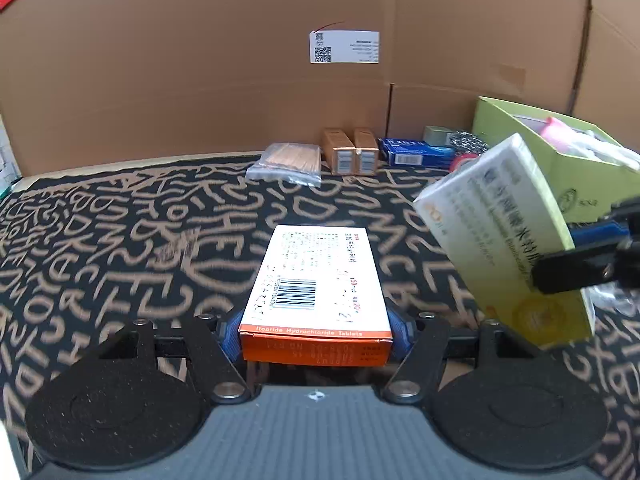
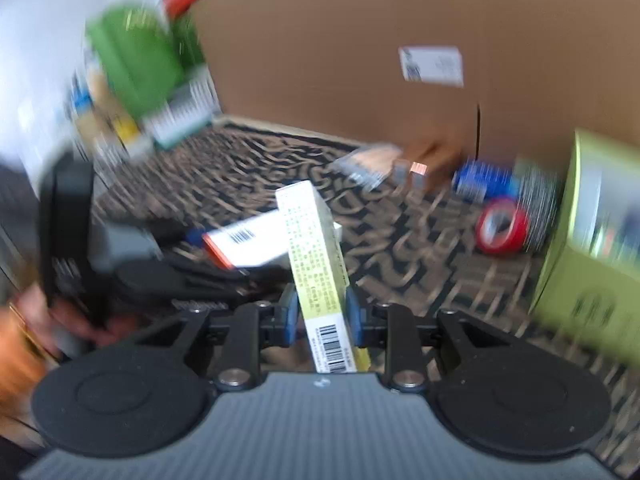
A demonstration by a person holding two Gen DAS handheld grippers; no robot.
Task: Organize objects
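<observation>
Surface: the counter [image 1: 120, 220] carries a black mat with tan scribbled lettering that fills the middle of both views.
Room: a brown cardboard wall [image 1: 200, 60] closes the back, with a white printed label [image 1: 344, 47] at upper centre of the left wrist view.
Back row: along the foot of the wall lie a clear bag of tan sticks [image 1: 286, 162], two small tan cartons [image 1: 352, 154] touching side by side, and a blue box [image 1: 416, 152].
Right side: a lime-green open bin [image 1: 568, 160] stands at the right edge, with a red tape roll [image 2: 502, 226] just beside it.
Hard to make out: the right wrist view is smeared by motion blur; the green and white packages at its upper left cannot be read, and the bin's contents are only pale shapes.
Cut off: the bin runs out of both frames at the right.
Left tongs [image 1: 316, 330]: pinching the orange-and-white tablet box [image 1: 316, 276] by its near end, blue pads on both sides.
Orange-and-white tablet box: lies flat at centre of the left wrist view, barcode up, orange end towards the camera.
Right tongs [image 2: 322, 316]: pinching the pale yellow-green medicine box [image 2: 316, 248] by its narrow sides.
Pale yellow-green medicine box: held on edge, tilted, above the mat, in front of the bin in the left wrist view; a barcode shows at its near end.
</observation>
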